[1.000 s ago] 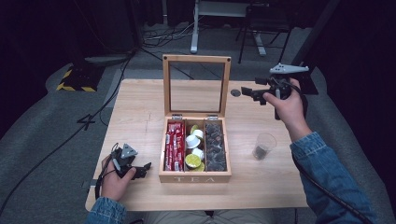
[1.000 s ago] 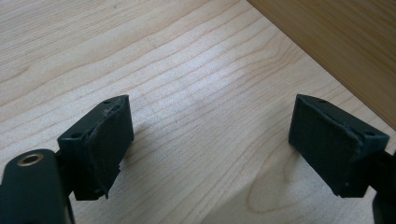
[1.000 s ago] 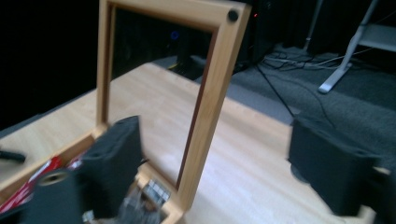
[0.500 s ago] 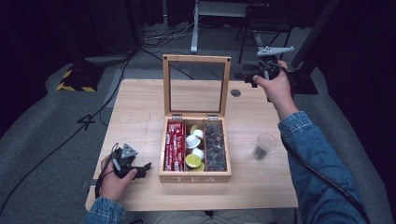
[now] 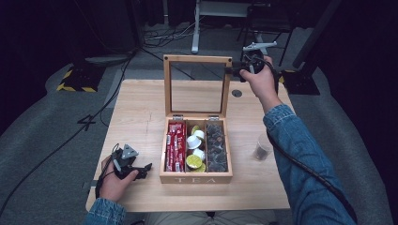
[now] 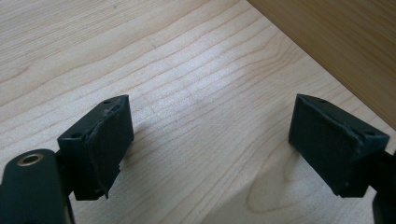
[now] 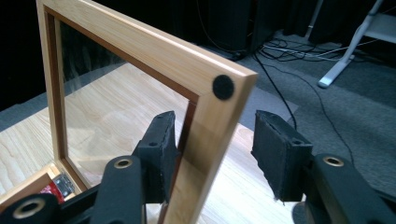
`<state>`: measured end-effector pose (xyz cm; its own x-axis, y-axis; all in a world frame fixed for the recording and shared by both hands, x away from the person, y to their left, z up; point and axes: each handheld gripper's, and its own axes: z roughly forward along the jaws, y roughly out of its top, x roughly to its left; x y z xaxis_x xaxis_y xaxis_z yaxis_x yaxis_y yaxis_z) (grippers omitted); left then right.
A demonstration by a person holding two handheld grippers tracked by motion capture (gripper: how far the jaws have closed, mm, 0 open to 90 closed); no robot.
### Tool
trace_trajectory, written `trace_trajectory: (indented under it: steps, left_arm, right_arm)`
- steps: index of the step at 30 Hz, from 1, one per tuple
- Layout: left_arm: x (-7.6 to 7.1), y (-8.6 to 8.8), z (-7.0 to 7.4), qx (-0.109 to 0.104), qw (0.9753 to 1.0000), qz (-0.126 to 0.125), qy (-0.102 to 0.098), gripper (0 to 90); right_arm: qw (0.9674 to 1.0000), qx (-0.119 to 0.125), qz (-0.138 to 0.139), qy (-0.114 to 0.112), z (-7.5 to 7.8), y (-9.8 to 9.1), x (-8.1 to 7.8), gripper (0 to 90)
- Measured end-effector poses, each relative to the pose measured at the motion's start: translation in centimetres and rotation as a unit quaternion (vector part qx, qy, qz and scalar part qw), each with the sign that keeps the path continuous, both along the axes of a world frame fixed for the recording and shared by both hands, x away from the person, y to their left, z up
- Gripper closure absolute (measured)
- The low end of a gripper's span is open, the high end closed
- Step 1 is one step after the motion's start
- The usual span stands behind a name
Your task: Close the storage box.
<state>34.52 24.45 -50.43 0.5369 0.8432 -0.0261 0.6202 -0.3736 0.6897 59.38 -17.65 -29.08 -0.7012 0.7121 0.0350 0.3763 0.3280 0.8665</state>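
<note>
A wooden tea box (image 5: 196,178) stands open mid-table, its glass lid (image 5: 197,58) upright. Inside lie red packets (image 5: 175,145), white and green capsules (image 5: 195,150) and dark pods (image 5: 217,147). My right gripper (image 5: 233,70) is at the lid's top right corner. Its jaws have just been closing and straddle the lid frame (image 7: 140,46). One pad (image 7: 161,140) lies against the frame's inner face; the other stands apart from it. My left gripper (image 5: 145,169) rests open on the table left of the box, with bare wood between its pads (image 6: 107,140).
A clear plastic cup (image 5: 263,147) stands on the table (image 5: 141,108) right of the box. A round cable hole (image 5: 237,93) sits behind the lid's right side. Beyond the table are desk legs (image 5: 195,28) and cables on grey carpet.
My right hand has moved from the table's right side back and left to the lid's top right corner, and its jaws have narrowed around the frame. The left hand has stayed put.
</note>
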Motion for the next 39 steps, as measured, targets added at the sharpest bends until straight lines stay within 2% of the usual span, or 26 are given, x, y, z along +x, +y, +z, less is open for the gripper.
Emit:
trace_trajectory:
  steps: [6,10,15,18,26,39]
  left_arm:
    - [0.0,0.0,0.0,0.000,1.0000,0.000,-0.001,14.2]
    - [0.0,0.0,0.0,0.001,1.0000,0.000,-0.001,14.2]
    - [0.0,0.0,0.0,-0.001,1.0000,0.001,0.000,14.2]
    - [0.0,0.0,0.0,0.000,1.0000,0.000,0.001,14.2]
    - [0.0,0.0,0.0,0.000,1.0000,-0.001,0.000,14.2]
    - [0.0,0.0,0.0,0.000,1.0000,0.001,0.001,14.3]
  right_arm:
    - [1.0000,-0.005,0.003,0.000,-0.3,0.8,0.3,59.7]
    - [0.9997,0.020,-0.002,0.015,-0.2,0.5,0.2,62.2]
    - [0.9999,0.012,0.004,0.005,0.2,0.5,-0.6,62.3]
    - [0.9997,0.020,0.013,0.002,0.3,0.2,-1.1,63.2]
    - [0.9983,0.029,0.049,-0.010,1.1,-0.6,-3.4,65.4]
    - [0.9942,0.008,0.102,-0.033,1.9,-1.5,-7.9,67.8]
